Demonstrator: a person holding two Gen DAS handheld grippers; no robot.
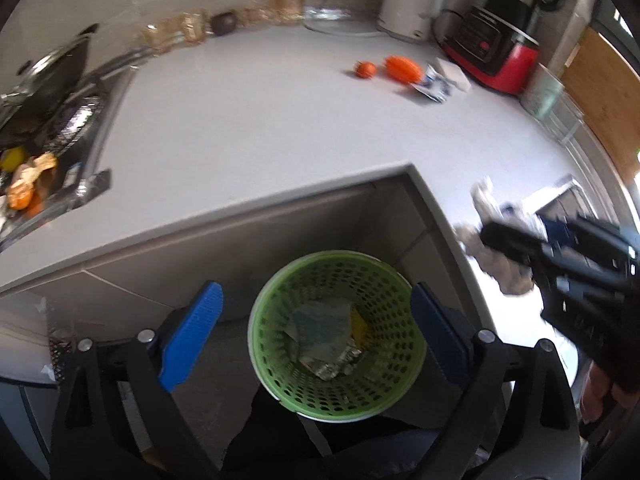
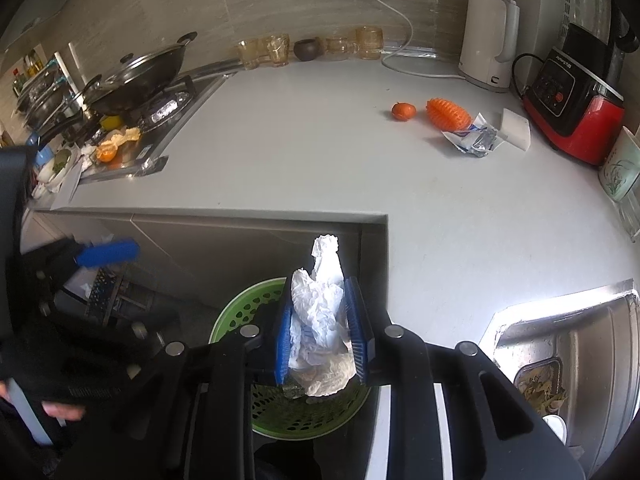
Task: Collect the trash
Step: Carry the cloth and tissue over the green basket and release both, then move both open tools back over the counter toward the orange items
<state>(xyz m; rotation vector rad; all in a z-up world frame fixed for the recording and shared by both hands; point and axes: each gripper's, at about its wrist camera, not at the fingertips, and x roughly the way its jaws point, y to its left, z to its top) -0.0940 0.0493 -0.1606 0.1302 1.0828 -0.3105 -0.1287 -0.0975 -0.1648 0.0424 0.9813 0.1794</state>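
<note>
A green perforated basket (image 1: 384, 360) stands on the floor in the corner under the white counter, with crumpled paper and foil (image 1: 328, 340) inside. My left gripper (image 1: 316, 292) hangs straight above it, open, with nothing between its blue pads. In the right wrist view my right gripper (image 2: 320, 288) is shut on a crumpled white paper wad (image 2: 320, 312), held over the basket's rim (image 2: 240, 308). A foil wrapper (image 2: 472, 138) lies on the counter beside an orange spiky brush (image 2: 448, 114) and a small orange fruit (image 2: 403, 111). Orange peel (image 2: 108, 152) sits by the stove.
A stove with a lidded wok (image 2: 140, 72) is at the left. Glasses (image 2: 272, 50), a white kettle (image 2: 488, 44) and a red blender (image 2: 572, 108) line the back wall. A steel sink (image 2: 568, 352) lies at the right. The counter edge (image 2: 360, 216) overhangs the basket.
</note>
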